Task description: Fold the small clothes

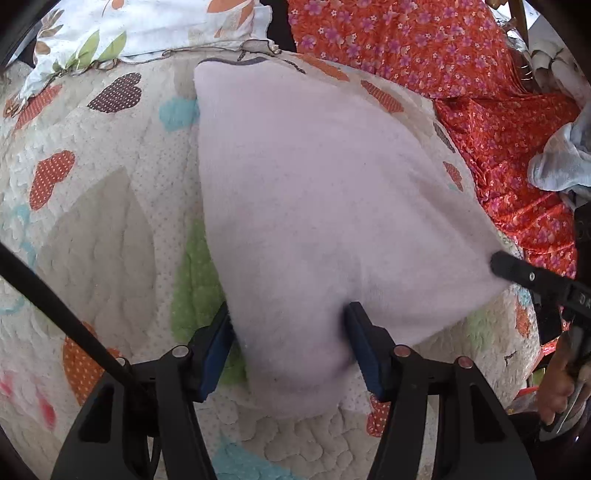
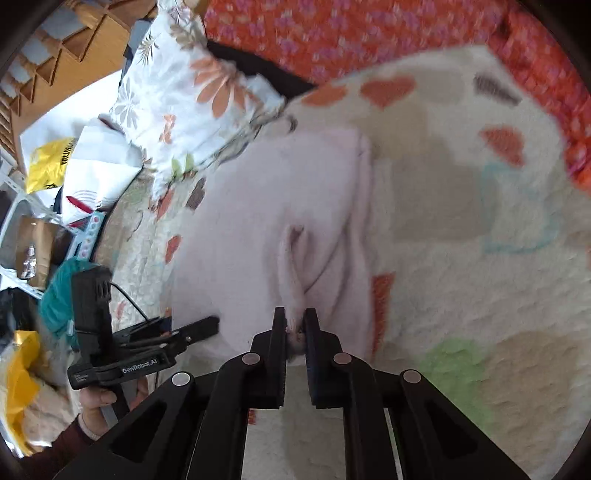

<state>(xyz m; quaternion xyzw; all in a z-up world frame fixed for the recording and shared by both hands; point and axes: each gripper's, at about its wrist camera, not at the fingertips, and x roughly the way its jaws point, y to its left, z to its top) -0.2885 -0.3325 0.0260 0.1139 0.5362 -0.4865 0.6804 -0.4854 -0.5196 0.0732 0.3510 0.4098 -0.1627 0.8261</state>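
Between right claw [image 2: 295, 326] jaws: pink garment [image 2: 258, 229] edge.

Your folded cloth [image 1: 314, 192] lies on the quilt [image 1: 92, 221], pillow [image 1: 147, 29] behind it, floral sheet [image 1: 424, 44] to its right.

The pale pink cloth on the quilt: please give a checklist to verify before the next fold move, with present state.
1. Right hand-held gripper is pinching the pale pink cloth: ok, a fold sits between its closed fingers.
2. Left hand-held gripper is gripping the cloth: not ok, its fingers stand open on either side of a corner.
3. Cloth lies flat: not ok, ridges rise near the right grip.
4. Quilt beside the cloth offers room: ok.
5. Both grips hold matching corners: cannot tell.
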